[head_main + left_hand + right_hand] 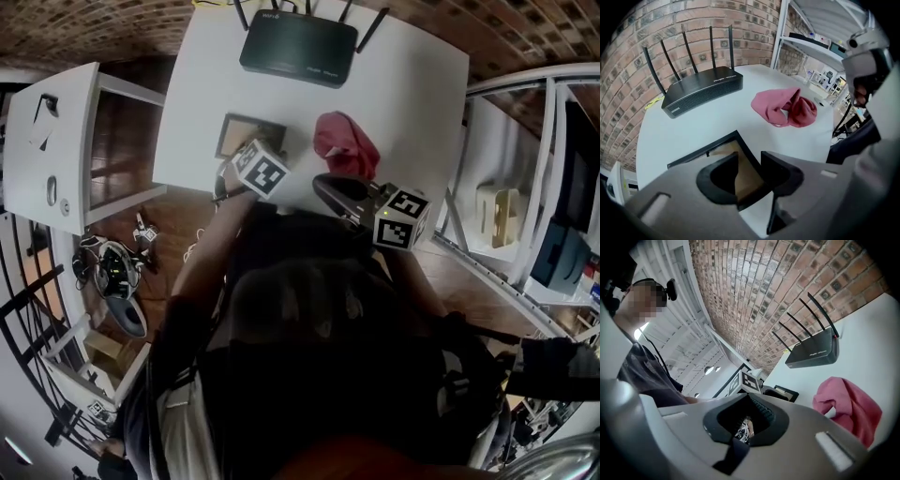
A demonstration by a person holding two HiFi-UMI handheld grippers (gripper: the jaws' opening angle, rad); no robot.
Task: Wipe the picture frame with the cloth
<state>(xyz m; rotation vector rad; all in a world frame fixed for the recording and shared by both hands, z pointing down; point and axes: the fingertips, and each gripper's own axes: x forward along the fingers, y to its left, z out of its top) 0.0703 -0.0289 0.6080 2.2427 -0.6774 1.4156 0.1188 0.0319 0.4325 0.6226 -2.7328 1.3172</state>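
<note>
Dark-rimmed and tan inside, the picture frame [242, 133] lies flat on the white table [412, 103], toward its near left part. Our left gripper [749, 158] hangs right over it, jaws apart, the frame's right rim between them but not squeezed. Our right gripper [749, 403], jaws together on nothing, sits at the table's near edge, just short of the crumpled red cloth [345, 145]. The cloth lies right of the frame, apart from it. Bare tabletop runs on to the black router [298, 47] at the far edge and spreads right of the cloth.
</note>
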